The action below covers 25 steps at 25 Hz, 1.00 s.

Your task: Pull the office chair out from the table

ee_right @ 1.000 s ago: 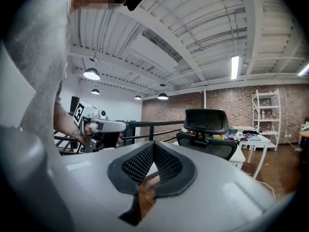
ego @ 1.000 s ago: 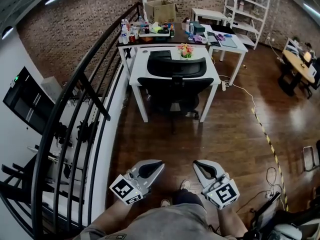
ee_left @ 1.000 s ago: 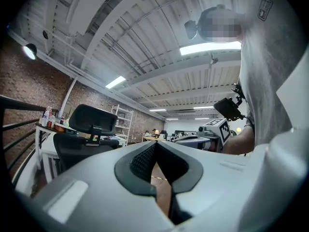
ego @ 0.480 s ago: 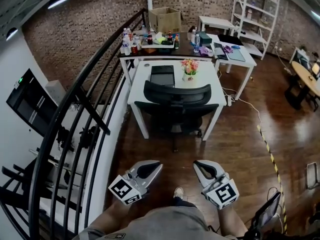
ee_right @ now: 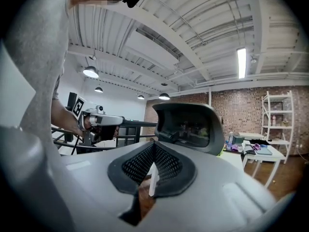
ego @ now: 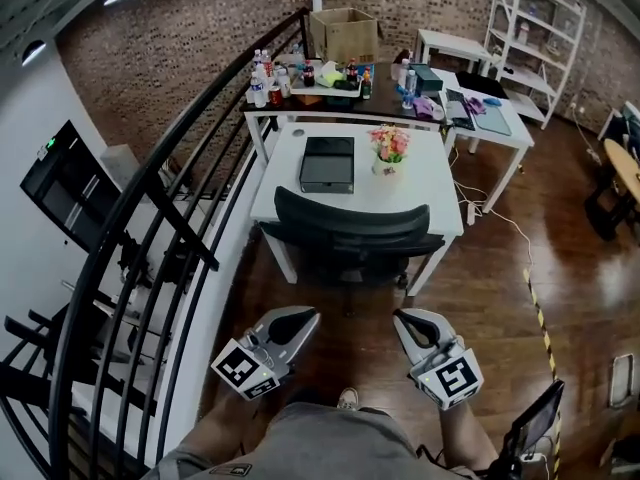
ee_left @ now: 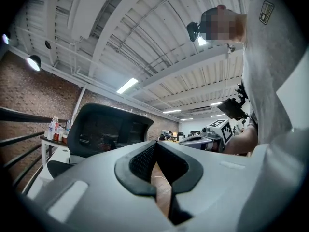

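Note:
The black office chair (ego: 350, 230) is tucked against the near side of the white table (ego: 432, 190), its backrest facing me. My left gripper (ego: 305, 316) and right gripper (ego: 405, 318) are held side by side over the wooden floor, short of the chair and touching nothing. Both are shut with nothing between their jaws. In the left gripper view the chair's backrest (ee_left: 106, 132) rises beyond the left gripper (ee_left: 155, 146). The right gripper view shows the backrest (ee_right: 190, 127) ahead of the right gripper (ee_right: 154, 146).
A black stair railing (ego: 170, 198) runs along the left. A black case (ego: 328, 163) and a flower pot (ego: 388, 146) sit on the table. Behind it a table holds bottles (ego: 270, 78) and a cardboard box (ego: 345, 33). A striped cable (ego: 535, 298) crosses the floor at right.
The person has walked forward: chair and table sit nearer and larger in the head view. Both grippers stayed shut and level in front of the body.

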{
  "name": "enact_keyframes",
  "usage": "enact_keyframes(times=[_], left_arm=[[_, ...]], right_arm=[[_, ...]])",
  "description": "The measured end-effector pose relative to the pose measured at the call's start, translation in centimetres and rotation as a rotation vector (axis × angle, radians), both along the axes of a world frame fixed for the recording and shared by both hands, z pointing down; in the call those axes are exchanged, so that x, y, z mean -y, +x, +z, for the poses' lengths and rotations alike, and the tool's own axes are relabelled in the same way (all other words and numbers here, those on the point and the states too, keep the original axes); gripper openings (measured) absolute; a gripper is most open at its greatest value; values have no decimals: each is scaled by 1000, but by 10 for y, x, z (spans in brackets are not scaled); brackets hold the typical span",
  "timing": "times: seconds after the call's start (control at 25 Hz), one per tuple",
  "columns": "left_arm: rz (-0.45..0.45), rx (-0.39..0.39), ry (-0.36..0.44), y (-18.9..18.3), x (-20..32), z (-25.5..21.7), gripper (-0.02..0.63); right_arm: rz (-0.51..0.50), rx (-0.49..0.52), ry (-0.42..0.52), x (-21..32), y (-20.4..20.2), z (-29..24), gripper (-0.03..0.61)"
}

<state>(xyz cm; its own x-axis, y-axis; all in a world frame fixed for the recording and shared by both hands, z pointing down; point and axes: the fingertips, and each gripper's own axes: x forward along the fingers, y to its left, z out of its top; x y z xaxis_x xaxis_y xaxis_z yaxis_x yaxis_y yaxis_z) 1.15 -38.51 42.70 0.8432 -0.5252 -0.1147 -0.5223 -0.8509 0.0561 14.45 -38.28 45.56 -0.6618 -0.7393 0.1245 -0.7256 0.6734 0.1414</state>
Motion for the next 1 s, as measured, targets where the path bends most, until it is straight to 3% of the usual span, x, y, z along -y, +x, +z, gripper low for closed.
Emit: enact_keyframes(times=[0.56, 0.84, 0.92, 1.0], left_arm=[[-25, 23, 8, -18, 101, -4, 5], [-88, 51, 25, -41, 145, -3, 5], [-118, 67, 26, -52, 155, -1, 50], [-146, 89, 29, -63, 165, 1, 87]], right_arm=[[66, -11, -3, 101, 12, -3, 6], [119, -59, -1, 133, 34, -3, 6], [133, -67, -7, 137, 43, -3, 24], [143, -82, -10, 141, 54, -4, 91]])
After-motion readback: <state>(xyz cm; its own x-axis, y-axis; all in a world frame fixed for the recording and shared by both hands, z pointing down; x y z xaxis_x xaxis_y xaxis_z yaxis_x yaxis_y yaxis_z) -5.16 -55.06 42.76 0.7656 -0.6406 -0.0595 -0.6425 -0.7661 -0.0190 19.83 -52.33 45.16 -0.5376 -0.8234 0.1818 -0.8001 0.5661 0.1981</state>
